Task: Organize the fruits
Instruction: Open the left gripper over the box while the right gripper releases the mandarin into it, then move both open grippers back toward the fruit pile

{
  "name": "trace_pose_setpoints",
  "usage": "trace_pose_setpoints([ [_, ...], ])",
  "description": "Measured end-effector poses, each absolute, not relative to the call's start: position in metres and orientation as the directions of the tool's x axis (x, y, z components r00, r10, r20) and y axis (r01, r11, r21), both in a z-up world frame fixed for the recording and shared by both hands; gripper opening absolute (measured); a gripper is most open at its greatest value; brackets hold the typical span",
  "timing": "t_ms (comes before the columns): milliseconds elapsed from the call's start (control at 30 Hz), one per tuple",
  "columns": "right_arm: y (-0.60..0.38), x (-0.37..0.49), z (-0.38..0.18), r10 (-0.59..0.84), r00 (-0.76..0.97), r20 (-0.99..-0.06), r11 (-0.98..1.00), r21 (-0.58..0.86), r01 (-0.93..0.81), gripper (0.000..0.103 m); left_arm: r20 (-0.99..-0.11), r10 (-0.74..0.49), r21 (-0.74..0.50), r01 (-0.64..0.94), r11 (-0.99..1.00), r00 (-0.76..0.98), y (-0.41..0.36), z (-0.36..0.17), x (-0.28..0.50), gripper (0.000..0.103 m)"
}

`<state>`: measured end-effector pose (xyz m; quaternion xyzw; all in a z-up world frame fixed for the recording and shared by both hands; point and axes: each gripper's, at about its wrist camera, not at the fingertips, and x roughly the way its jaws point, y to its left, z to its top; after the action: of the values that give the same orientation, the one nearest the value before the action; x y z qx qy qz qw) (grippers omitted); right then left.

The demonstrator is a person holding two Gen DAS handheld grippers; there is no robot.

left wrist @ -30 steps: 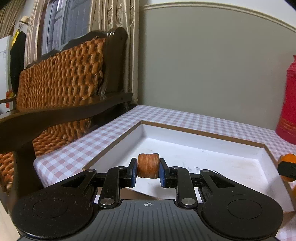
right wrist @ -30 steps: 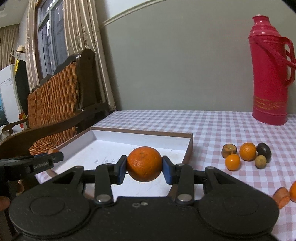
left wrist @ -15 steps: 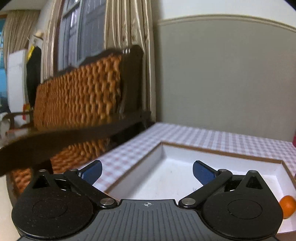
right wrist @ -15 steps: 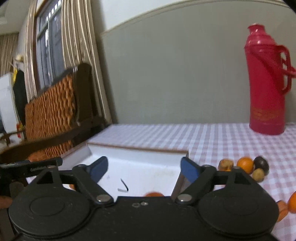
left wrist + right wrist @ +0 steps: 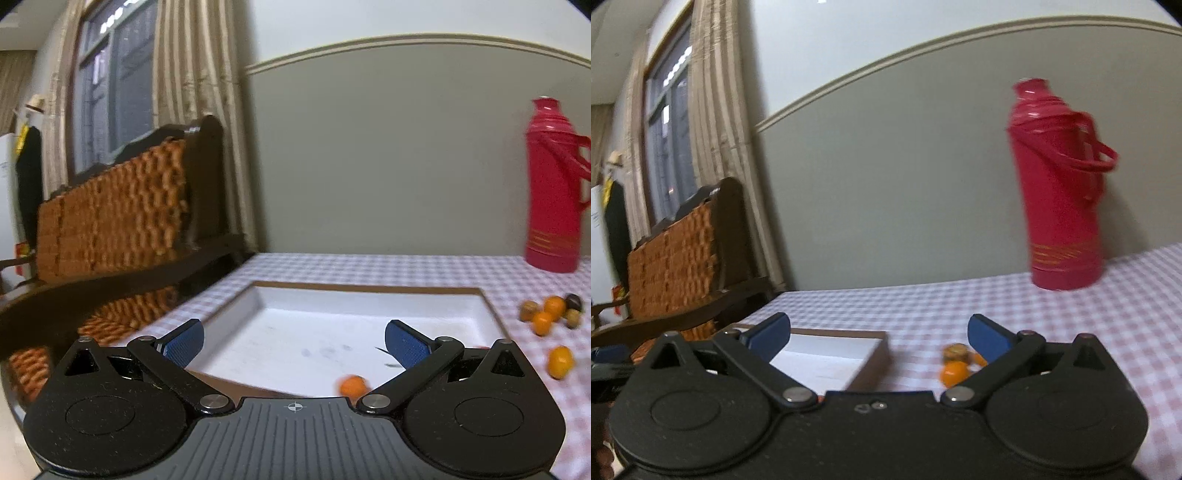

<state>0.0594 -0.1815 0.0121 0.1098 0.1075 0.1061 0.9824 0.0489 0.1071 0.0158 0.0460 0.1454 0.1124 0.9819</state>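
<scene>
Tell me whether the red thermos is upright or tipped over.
Upright: the red thermos stands on its base on the checked tablecloth, cap at the top.

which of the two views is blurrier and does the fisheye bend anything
Right wrist view is blurrier: the red thermos is smeared and looks tilted, and the fruit beyond the right gripper is soft. Left wrist view is sharper on the thermos, but the orange in the tray is streaked. Both views bow the wall moulding into an arc.

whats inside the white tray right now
In the left wrist view, the white tray holds one orange fruit near its front edge, plus a few dark marks on the floor. The gripper body covers the tray's nearest strip, so anything lying there cannot be seen.
</scene>
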Motion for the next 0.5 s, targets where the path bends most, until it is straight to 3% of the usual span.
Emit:
trace_pose_setpoints([
  [500, -0.235, 0.02, -0.005, 0.094, 0.969, -0.227, 0.973, 0.225, -0.042, 0.097, -0.32, -0.028, 0.154, 0.081, 0.985, 0.947, 0.001, 0.0, 0.017, 0.103],
])
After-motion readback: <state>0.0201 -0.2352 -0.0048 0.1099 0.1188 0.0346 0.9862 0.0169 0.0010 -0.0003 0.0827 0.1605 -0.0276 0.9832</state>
